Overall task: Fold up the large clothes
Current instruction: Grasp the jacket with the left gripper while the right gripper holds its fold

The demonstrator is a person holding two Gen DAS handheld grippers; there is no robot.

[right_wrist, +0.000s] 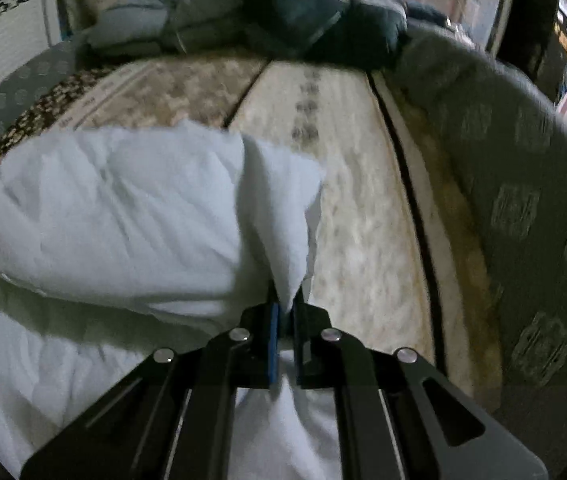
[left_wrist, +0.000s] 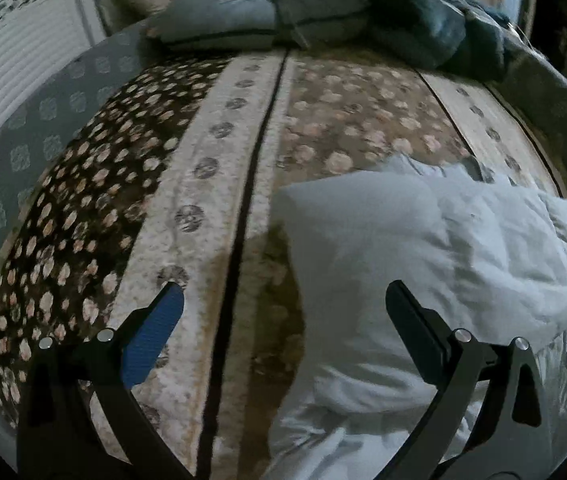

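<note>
The right gripper (right_wrist: 285, 312) is pinching a fold of the white padded garment (right_wrist: 115, 208), its jaws nearly closed on the cloth; bare patterned bedspread (right_wrist: 367, 216) is lying open ahead and to its right, running to the bed's grey edge; the left gripper (left_wrist: 283, 304) is hanging wide and empty, the garment (left_wrist: 423, 264) bunching under its right finger; folded grey and dark quilted clothes (left_wrist: 243, 12) are piling far ahead, well apart.
</note>
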